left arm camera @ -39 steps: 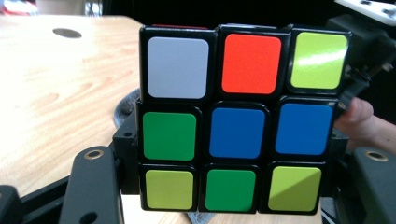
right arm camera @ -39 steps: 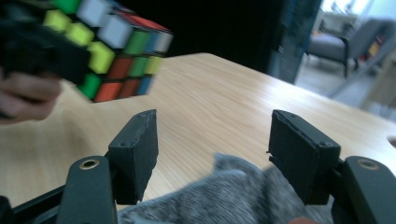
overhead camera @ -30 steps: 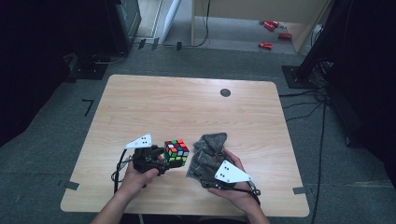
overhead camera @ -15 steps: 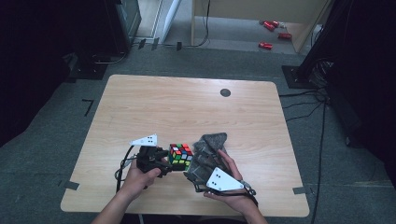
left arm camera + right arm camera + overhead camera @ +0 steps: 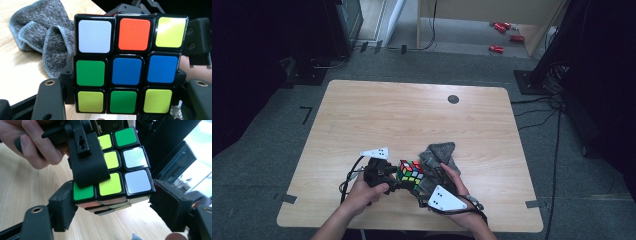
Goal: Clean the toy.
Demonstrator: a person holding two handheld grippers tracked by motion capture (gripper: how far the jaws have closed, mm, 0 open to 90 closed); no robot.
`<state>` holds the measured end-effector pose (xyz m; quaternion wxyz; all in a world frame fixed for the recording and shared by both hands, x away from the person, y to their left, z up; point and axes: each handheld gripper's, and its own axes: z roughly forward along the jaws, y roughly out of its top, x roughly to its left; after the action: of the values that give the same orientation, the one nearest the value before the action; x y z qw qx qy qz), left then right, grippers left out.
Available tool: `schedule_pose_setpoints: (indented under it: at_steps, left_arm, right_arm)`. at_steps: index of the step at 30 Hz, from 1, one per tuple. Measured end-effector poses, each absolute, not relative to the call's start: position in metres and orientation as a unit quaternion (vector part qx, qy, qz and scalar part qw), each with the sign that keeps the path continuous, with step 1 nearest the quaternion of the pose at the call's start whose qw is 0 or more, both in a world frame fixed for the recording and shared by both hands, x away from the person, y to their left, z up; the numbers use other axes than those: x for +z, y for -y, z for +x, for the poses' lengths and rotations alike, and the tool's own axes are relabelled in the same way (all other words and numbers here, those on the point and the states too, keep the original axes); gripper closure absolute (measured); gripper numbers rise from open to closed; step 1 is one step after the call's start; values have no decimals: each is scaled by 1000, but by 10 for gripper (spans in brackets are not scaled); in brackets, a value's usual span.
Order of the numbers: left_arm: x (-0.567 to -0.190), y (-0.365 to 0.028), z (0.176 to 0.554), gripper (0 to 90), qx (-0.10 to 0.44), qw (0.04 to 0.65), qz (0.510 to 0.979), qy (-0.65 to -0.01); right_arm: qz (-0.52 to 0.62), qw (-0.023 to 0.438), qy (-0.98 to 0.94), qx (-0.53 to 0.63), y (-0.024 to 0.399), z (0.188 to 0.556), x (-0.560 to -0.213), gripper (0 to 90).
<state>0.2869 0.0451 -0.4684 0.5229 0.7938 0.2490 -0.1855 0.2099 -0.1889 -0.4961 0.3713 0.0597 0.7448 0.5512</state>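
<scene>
A scrambled Rubik's cube hangs just above the wooden table near its front edge. My left gripper is shut on it from the left. In the left gripper view the cube sits squarely between the black jaws of that gripper. My right gripper reaches in from the right. Its jaws have just been closing, and in its own view that gripper has its pads against the bottom layer of the cube, slightly askew. A left jaw lies across the cube's face.
A crumpled grey cloth lies on the table just behind the right gripper and shows as the cloth beyond the cube. A black round cap sits far back on the tabletop. Red items lie on the floor beyond.
The cube and my left gripper have shifted slightly right and towards the table's front edge. My right gripper has come in against the cube.
</scene>
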Motion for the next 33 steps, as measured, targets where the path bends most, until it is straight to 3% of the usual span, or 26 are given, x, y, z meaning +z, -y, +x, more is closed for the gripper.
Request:
schedule_pose_setpoints:
  at_steps: [2,10,19,25,33]
  left_arm:
    - [-469,-47,289,323,-193,524,790,-255]
    - [-464,-49,287,270,-171,537,793,-231]
    - [-461,-69,288,192,-49,590,768,-247]
    - [-468,-63,285,187,41,568,786,-243]
    - [-474,-41,267,178,131,531,818,-180]
  right_arm:
    - [48,386,-743,545,190,208,-496,332]
    - [74,357,-747,557,197,208,-492,334]
    - [178,332,-735,563,220,223,-492,337]
    - [246,277,-720,587,230,227,-480,337]
    - [290,245,-704,600,227,224,-469,338]
